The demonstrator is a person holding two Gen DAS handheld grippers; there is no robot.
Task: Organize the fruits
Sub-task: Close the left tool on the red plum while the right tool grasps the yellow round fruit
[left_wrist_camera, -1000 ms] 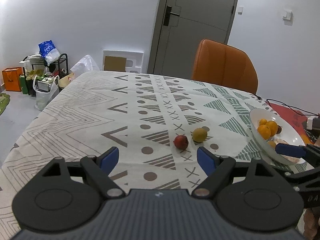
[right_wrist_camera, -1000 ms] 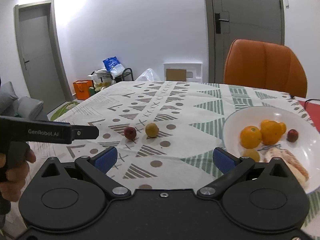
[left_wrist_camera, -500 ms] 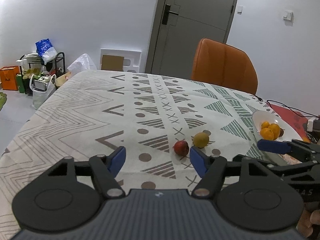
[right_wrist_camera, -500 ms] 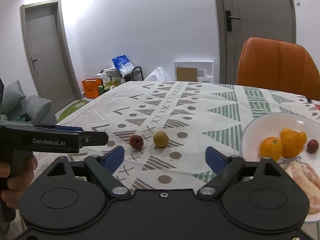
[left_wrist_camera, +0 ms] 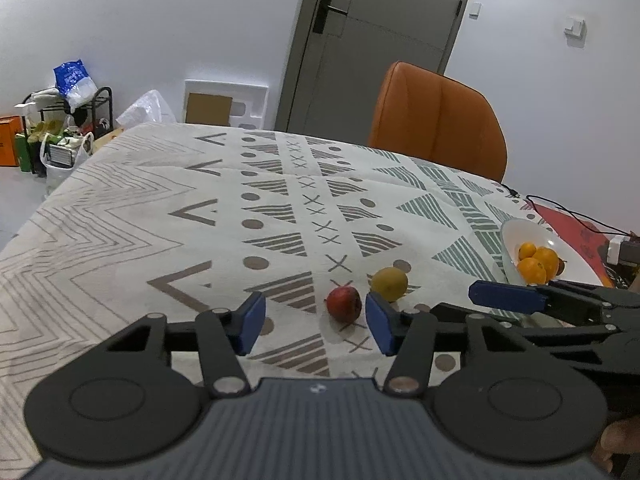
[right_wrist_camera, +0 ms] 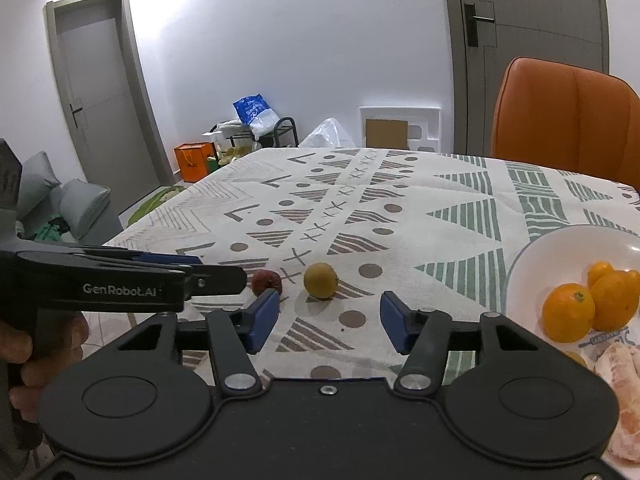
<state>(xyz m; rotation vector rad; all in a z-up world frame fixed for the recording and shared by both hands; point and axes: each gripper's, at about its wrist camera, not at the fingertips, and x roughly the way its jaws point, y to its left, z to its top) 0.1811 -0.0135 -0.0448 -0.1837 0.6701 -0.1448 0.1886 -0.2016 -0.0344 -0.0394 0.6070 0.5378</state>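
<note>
I see two loose fruits side by side on the worktop (left_wrist_camera: 120, 208), which wears a cloth patterned with triangles, dots and crosses. The red fruit (left_wrist_camera: 344, 309) is small, round and dull, with a puckered dimple on top; it looks like a small apple or pomegranate, I cannot tell which. Just beside it, nearly touching, sits the yellow-green fruit (left_wrist_camera: 389, 283), smooth, a little larger, lemon-like.

My left claw (left_wrist_camera: 315, 327) is half-wide with its jaws closing; the red fruit lies just ahead of the gap, and the blue pads press on nothing. My right claw (right_wrist_camera: 330, 322) is likewise half-wide and closing, empty, with the yellow-green fruit beyond its gap.

At the right edge stands a white bowl (right_wrist_camera: 560, 248) holding bright oranges (right_wrist_camera: 568, 318) with pitted skin, and pale pink peeled citrus segments (right_wrist_camera: 620, 376) near its front rim.
</note>
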